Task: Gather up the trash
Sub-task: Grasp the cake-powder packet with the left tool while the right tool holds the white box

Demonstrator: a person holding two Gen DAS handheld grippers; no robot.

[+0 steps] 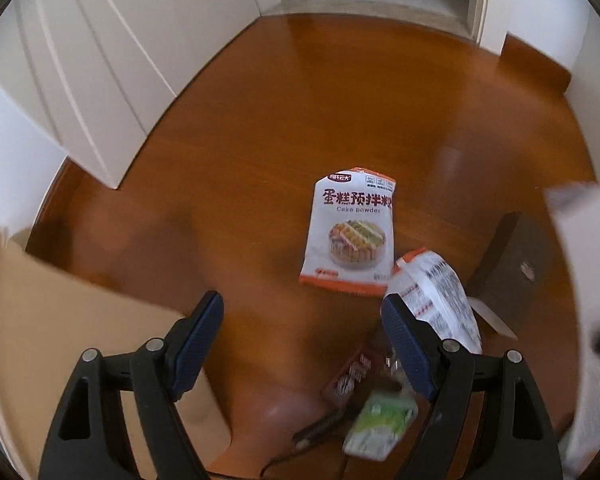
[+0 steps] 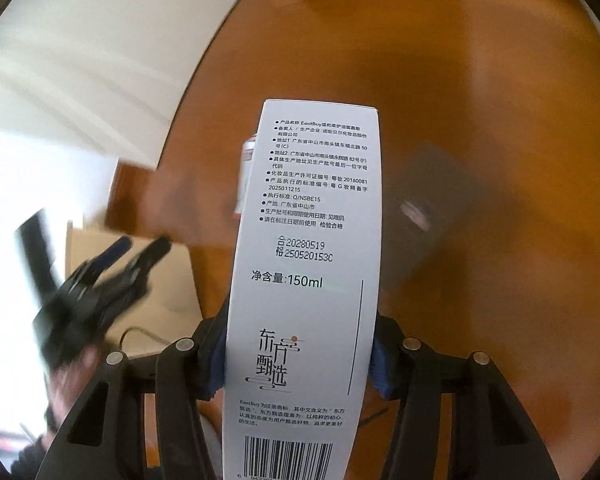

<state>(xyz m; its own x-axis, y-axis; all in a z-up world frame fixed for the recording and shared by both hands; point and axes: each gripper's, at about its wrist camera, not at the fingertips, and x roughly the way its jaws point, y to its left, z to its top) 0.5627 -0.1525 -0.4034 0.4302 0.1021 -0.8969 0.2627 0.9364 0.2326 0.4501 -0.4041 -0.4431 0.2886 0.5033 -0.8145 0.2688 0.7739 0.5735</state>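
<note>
One white box [image 2: 304, 264] is pinched between the right claw's [image 2: 300, 356] fingers, while several packets, including a cake powder bag [image 1: 350, 232], are left ahead of the spread, empty left claw [image 1: 302, 320].

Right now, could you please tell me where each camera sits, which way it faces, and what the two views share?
Left wrist: mounted behind the open left claw, looking down at the wooden floor with a cake powder bag, a second bag and a cardboard box; only its own fingers show.
Right wrist: behind the right claw, shut on a white carton, facing the same floor; the blurred left claw shows too.
Shared: floor, cardboard box, white carton and dark box.
</note>
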